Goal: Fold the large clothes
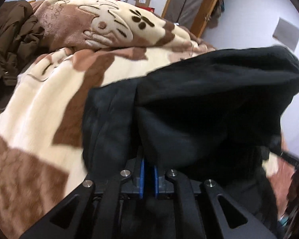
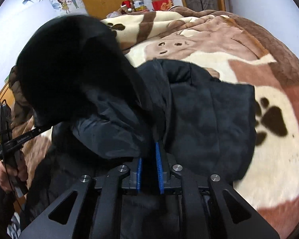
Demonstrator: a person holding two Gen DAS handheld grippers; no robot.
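My jaws are both clamped on the black padded jacket [image 1: 199, 99]: the left gripper [image 1: 148, 171] pinches a fold of it between its blue pads, and the right gripper [image 2: 149, 163] grips another fold. The jacket is lifted and bunched above the paw-print blanket [image 2: 269, 119] on the bed, its hood [image 2: 69, 63] ballooning up beside the blanket's far heap

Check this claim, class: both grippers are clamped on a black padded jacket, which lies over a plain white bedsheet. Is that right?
Not quite. Both the left gripper and the right gripper are shut on the black jacket, but it lies over a cream-and-brown blanket printed with paw marks, not a plain white sheet. The right wrist view shows this.
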